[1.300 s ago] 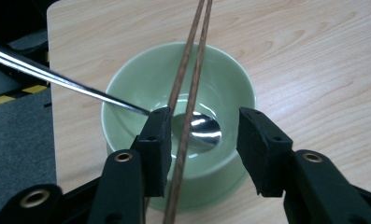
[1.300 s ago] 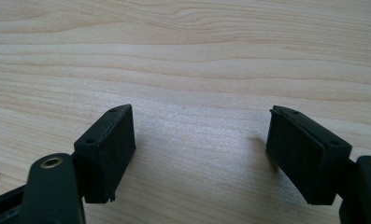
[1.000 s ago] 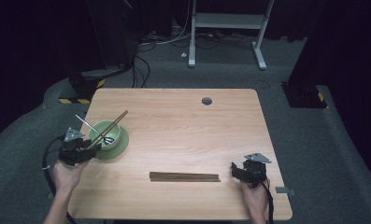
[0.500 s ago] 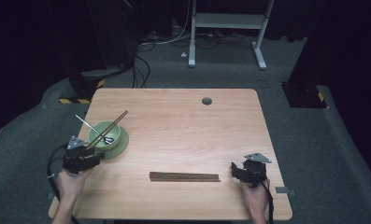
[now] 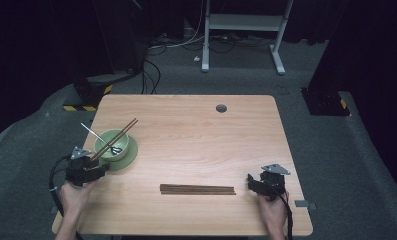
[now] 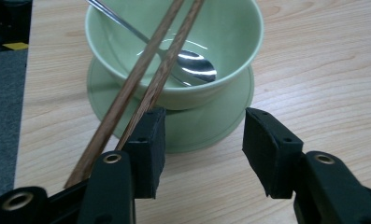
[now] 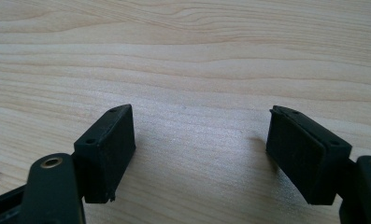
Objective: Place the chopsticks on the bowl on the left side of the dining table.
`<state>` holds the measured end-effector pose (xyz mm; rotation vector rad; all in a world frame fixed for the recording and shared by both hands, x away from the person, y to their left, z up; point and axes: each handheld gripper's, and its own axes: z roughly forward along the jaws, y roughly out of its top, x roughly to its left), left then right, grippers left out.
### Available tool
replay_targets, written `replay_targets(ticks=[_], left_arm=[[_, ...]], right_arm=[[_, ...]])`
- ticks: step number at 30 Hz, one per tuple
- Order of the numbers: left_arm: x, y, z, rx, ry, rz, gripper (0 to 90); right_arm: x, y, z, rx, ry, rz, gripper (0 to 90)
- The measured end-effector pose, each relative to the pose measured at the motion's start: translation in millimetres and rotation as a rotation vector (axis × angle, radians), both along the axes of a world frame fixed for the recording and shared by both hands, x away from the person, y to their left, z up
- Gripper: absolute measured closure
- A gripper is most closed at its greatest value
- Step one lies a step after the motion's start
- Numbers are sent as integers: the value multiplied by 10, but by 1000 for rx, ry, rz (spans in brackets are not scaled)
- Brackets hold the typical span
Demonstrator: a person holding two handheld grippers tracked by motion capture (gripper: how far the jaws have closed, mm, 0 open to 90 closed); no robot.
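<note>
A pale green bowl [image 5: 117, 142] stands on a matching saucer [image 5: 127, 157] at the table's left. In it rest a metal spoon [image 6: 195, 65] and a pair of brown wooden chopsticks [image 6: 141, 79] that lean out over the rim. My left gripper [image 5: 97, 170] sits just short of the saucer [image 6: 211, 126], open, with nothing between its pads. The chopsticks' near ends pass just outside its left jaw. A second pair of chopsticks [image 5: 197, 189] lies flat near the front edge. To their right my right gripper [image 5: 251, 183] rests open over bare wood [image 7: 202, 70].
The wooden table [image 5: 196, 140] has a round cable hole [image 5: 221, 108] at the back. Grey carpet, cables and a white desk frame [image 5: 241, 22] lie beyond it. The table's left edge [image 6: 22, 93] runs close beside the bowl.
My left gripper has drawn back a little from the bowl toward the front edge. The right gripper has kept still.
</note>
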<state>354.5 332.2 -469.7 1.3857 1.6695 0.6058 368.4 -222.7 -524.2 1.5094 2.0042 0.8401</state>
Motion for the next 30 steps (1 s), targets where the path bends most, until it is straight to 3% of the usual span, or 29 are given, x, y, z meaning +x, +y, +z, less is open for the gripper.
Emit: replay_targets(ticks=[13,24,30], left_arm=[[72,183,-2,-18,4,61,488],[180,341,-21,-6,29,97,485],[254,394,-14,-5,22,119,483]], right_arm=[[0,0,0,0,0,0,233],[1,-1,0,-1,-1,2,232],[1,-1,0,-1,-1,2,232]])
